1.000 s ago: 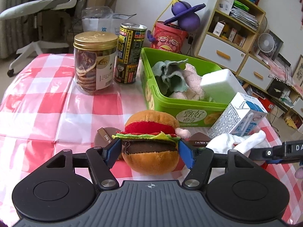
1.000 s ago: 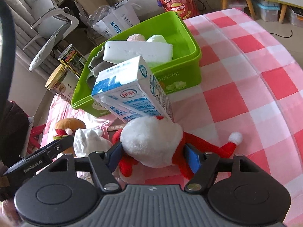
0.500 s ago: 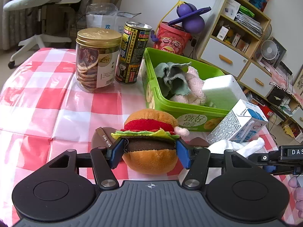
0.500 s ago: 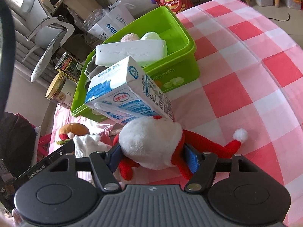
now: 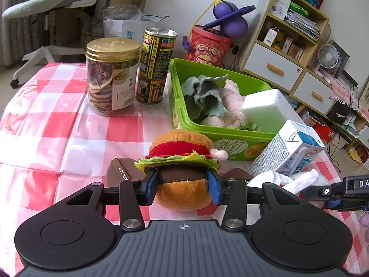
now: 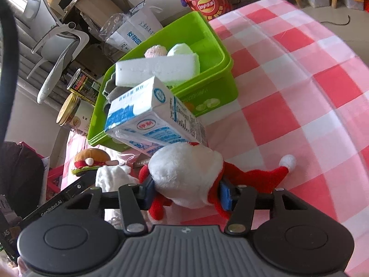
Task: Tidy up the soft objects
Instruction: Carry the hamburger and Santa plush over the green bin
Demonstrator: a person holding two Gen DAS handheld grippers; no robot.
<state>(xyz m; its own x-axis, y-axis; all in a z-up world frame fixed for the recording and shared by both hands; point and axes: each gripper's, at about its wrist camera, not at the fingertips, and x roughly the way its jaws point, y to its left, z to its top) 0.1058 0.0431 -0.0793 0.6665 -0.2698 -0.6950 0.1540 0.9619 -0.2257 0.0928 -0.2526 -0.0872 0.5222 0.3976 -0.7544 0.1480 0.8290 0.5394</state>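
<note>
Plush burger [image 5: 183, 170] between tool [image 5: 183, 188] pads

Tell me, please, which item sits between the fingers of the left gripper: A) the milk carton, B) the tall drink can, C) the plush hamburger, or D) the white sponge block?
C: the left gripper is closing, its blue pads pressing the plush hamburger at the brown patty layer.
</note>
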